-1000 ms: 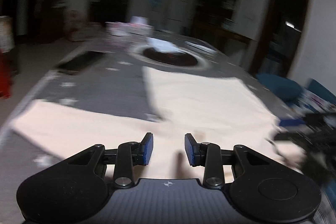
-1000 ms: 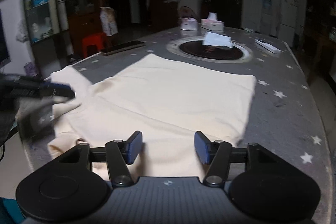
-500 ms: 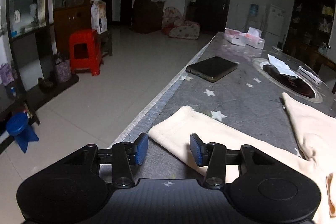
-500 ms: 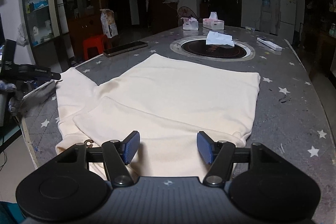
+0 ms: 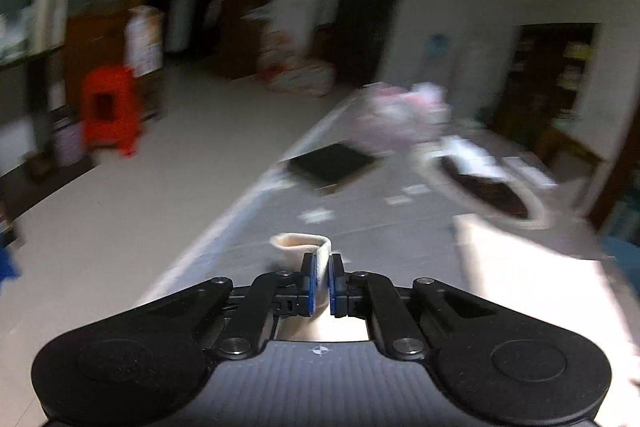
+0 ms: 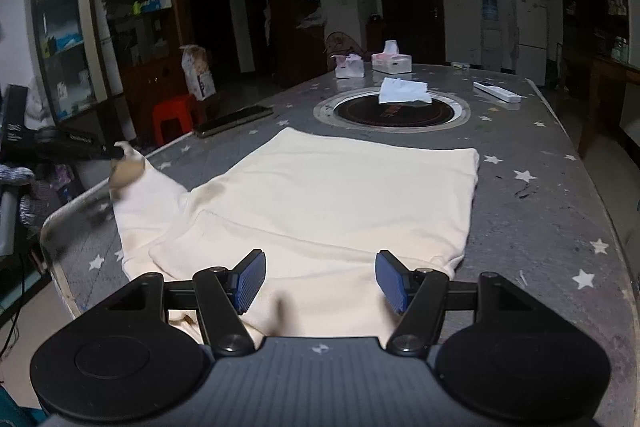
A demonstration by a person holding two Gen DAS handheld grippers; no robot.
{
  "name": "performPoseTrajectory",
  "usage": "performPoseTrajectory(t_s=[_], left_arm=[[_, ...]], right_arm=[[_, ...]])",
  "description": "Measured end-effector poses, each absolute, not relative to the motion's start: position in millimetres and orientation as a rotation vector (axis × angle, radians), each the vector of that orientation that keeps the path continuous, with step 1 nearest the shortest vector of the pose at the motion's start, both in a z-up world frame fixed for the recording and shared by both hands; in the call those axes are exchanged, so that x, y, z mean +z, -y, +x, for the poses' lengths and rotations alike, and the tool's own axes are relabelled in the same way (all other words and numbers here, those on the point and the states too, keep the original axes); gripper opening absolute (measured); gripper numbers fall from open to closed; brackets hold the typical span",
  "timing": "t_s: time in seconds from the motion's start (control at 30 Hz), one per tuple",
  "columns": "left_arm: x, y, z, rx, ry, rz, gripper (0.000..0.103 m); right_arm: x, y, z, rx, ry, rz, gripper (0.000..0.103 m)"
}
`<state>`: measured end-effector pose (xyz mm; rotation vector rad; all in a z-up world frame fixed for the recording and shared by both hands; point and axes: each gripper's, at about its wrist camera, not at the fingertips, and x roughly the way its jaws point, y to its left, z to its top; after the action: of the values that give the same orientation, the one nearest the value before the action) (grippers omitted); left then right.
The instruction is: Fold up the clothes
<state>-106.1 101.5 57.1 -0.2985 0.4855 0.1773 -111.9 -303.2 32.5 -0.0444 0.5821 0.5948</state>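
Since half a second ago my left gripper (image 5: 320,281) has just closed on the sleeve cuff (image 5: 302,247), which lay flat between open pads then; now the cuff stands lifted off the table (image 6: 540,211) at its left edge. The cuff curls into a loop past the pads, pinched through one fold only. My right gripper (image 6: 320,281) hangs spread and empty over the near hem of the cream shirt (image 6: 340,195), which lies flat mid-table with one sleeve already folded across.

Risks, as I judge them: the grip is shallow, so the cuff may slip out if I swing fast. Dragging the sleeve could also pull the body askew, since nothing pins it.

The left view is blurred now, sharp earlier. The right view is nearly unchanged.
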Motion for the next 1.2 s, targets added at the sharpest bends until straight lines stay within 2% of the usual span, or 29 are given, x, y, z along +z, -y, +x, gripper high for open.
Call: performPoseTrajectory(t_s=[0.3, 0.4, 0.53, 0.63, 0.67, 0.77, 1.1, 1.2], left_arm=[[106, 15, -104, -0.3, -0.396, -0.249, 0.006], [106, 51, -104, -0.431, -0.387, -0.246, 0.006], [86, 95, -101, -0.571, -0.462, -0.24, 0.006], [68, 115, -102, -0.625, -0.518, -0.209, 0.01], [63, 117, -101, -0.625, -0.536, -0.201, 0.011], [52, 113, -101, -0.616, -0.588, -0.201, 0.039], [41, 39, -111, -0.325, -0.592, -0.135, 0.037], [35, 20, -118, -0.275, -0.611, -0.142, 0.037]], right_arm=[[37, 332, -114, 0.523, -0.557, 0.03, 0.062], [36, 345, -116, 0.485, -0.554, 0.051, 0.062], [33, 360, -118, 0.433, -0.559, 0.072, 0.062], [32, 369, -118, 0.405, -0.559, 0.088, 0.062], [31, 371, -118, 0.399, -0.56, 0.093, 0.062], [32, 372, -118, 0.397, -0.557, 0.095, 0.062], [30, 342, -117, 0.513, -0.591, 0.056, 0.06], [25, 334, -116, 0.537, -0.619, 0.045, 0.055]])
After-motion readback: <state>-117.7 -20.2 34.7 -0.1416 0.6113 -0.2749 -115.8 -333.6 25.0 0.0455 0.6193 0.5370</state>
